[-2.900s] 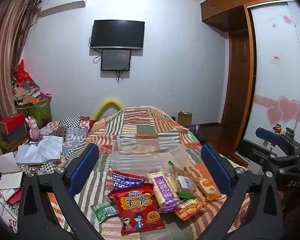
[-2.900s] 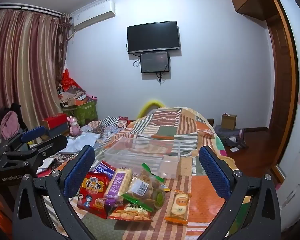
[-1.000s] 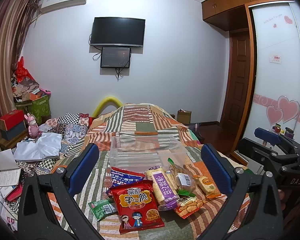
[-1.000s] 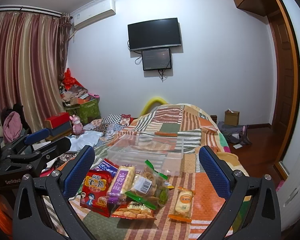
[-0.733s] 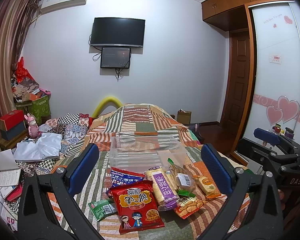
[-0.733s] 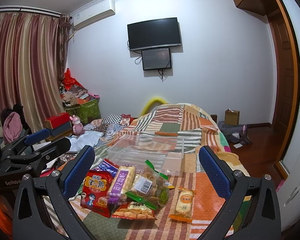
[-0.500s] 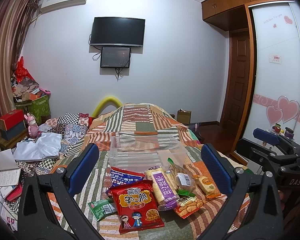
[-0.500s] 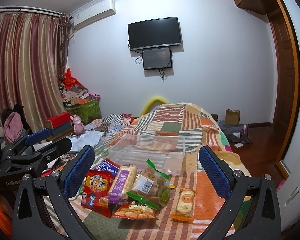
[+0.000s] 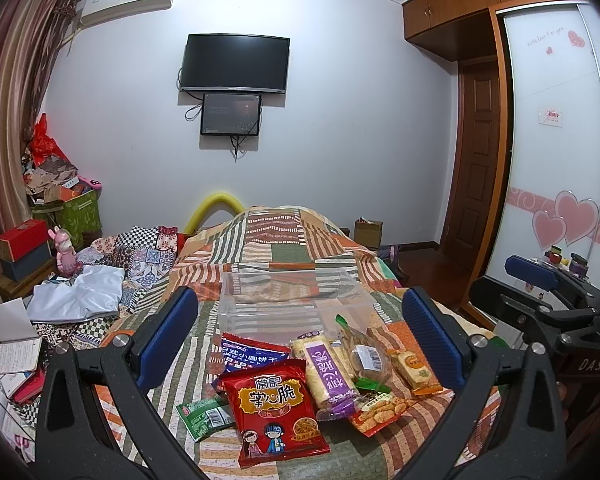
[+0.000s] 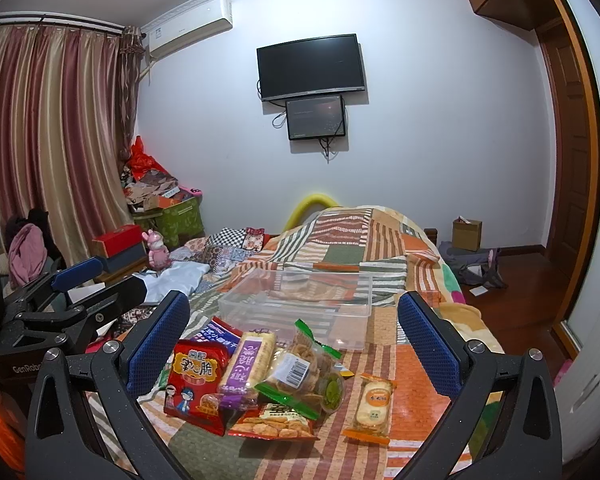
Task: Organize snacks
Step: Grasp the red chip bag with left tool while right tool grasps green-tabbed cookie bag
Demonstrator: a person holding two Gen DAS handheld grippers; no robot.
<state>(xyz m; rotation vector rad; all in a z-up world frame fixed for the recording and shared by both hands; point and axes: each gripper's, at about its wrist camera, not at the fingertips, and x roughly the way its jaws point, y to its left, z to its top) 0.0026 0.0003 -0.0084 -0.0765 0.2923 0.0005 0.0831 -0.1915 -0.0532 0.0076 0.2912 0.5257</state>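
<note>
- Comparing the two views with those of a moment back, almost nothing has shifted: the snacks lie where they did on the bed [image 9: 388, 444], and both grippers hang over its near edge, only drifting slightly.
- Left side first: the left gripper [image 9: 300, 332] has its jaws spread wide and empty, framing the pile; the green packet [image 9: 204, 416] lies at the left of the heap, touching the red chip bag [image 9: 274, 408], with the blue biscuit bag [image 9: 252, 354] partly tucked beneath.
- Middle: the purple-labelled rice cracker pack [image 9: 328, 372] and the clear bag with green ends [image 10: 304, 376] lean on the orange peanut-snack packet [image 10: 274, 426]; the clear plastic box [image 9: 292, 300] sits just behind the heap, toward the bed's middle, with nothing in it.
- Right: the small orange-wrapped cake [image 10: 372, 404] lies apart from the pile; the right gripper [image 10: 294, 336] is likewise wide apart, holding nothing.
- Judgement: no snack is boxed yet, so sorting has not begun; a first pick is due.
</note>
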